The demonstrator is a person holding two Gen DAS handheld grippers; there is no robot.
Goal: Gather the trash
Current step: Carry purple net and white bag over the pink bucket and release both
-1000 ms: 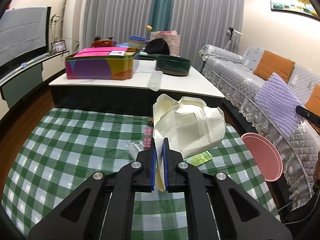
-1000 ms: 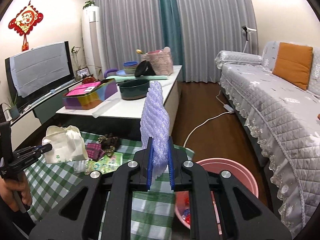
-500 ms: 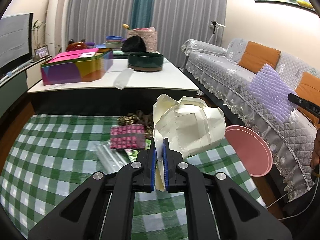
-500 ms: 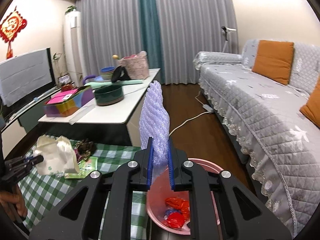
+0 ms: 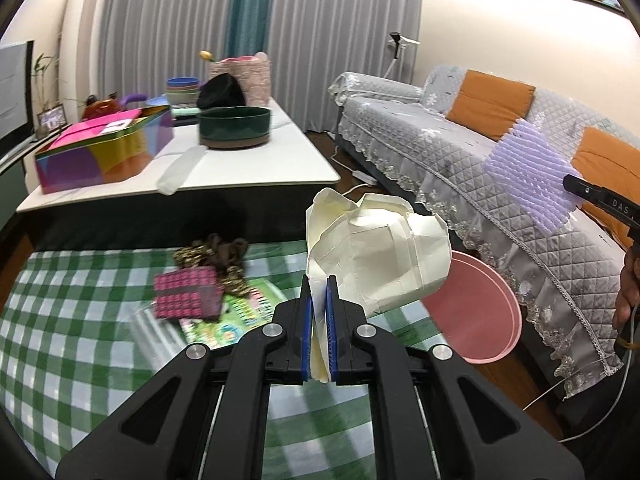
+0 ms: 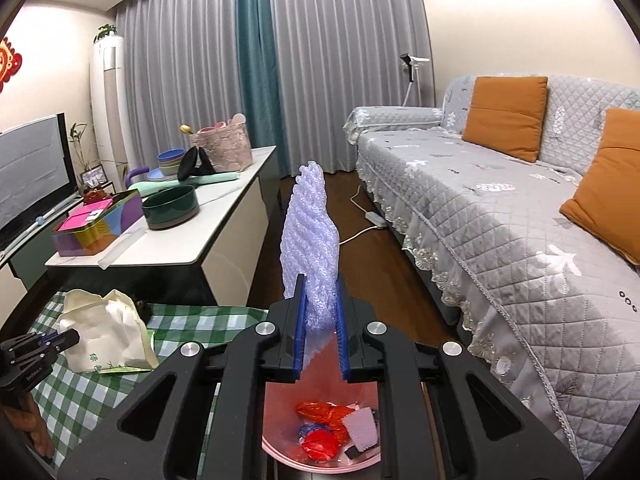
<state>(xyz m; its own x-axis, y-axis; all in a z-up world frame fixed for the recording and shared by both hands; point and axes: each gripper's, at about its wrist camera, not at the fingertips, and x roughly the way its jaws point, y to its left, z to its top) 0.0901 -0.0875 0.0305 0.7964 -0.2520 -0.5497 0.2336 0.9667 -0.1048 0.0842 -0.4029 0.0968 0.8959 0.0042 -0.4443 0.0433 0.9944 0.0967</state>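
My left gripper is shut on a crumpled cream paper bag and holds it above the green checked cloth; the bag also shows in the right wrist view. My right gripper is shut on a lilac foam net sheet, held upright directly over the pink trash bin, which holds red and white scraps. In the left wrist view the foam sheet hangs above and right of the bin. A pink patterned packet, a green printed wrapper and a brown crumpled item lie on the cloth.
A low white table behind the cloth carries a colourful tin, a dark green bowl and a clear plastic piece. A grey quilted sofa with orange cushions runs along the right. A white cable lies on the floor.
My right gripper has carried the foam sheet rightward from over the cloth to above the pink bin. My left gripper, still holding the paper bag, has swung toward the bin.
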